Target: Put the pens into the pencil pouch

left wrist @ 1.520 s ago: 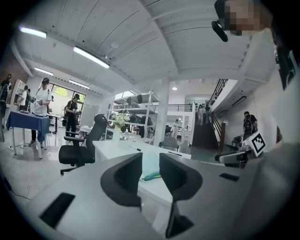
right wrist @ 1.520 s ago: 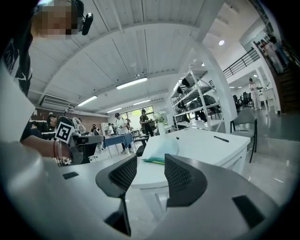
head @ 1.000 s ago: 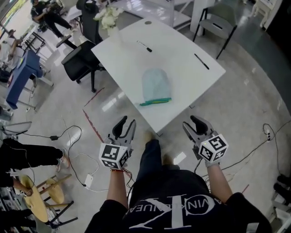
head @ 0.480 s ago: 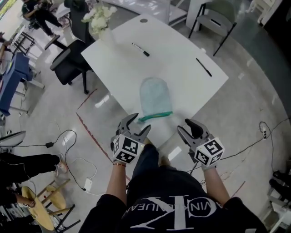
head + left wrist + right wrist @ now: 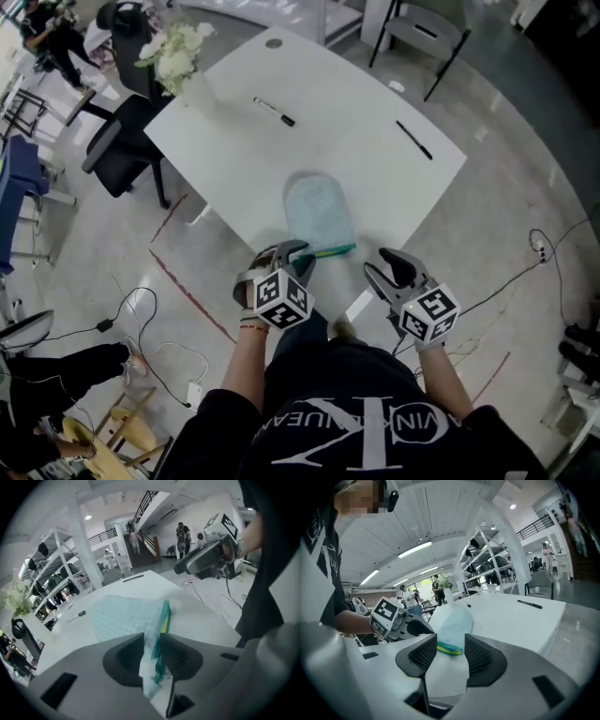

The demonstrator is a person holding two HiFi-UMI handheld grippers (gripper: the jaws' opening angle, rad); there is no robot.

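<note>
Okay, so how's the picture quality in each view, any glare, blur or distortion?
Head view: sharp, evenly lit; the glossy floor shows bright glare patches by the table. Left gripper view: heavy fisheye, dark corners; the pouch edge nearest the lens is blurred. Right gripper view: same fisheye; ceiling lights blown out.

Jaws of left gripper (image 5: 151, 644) closing on pouch (image 5: 124, 616) edge.
</note>
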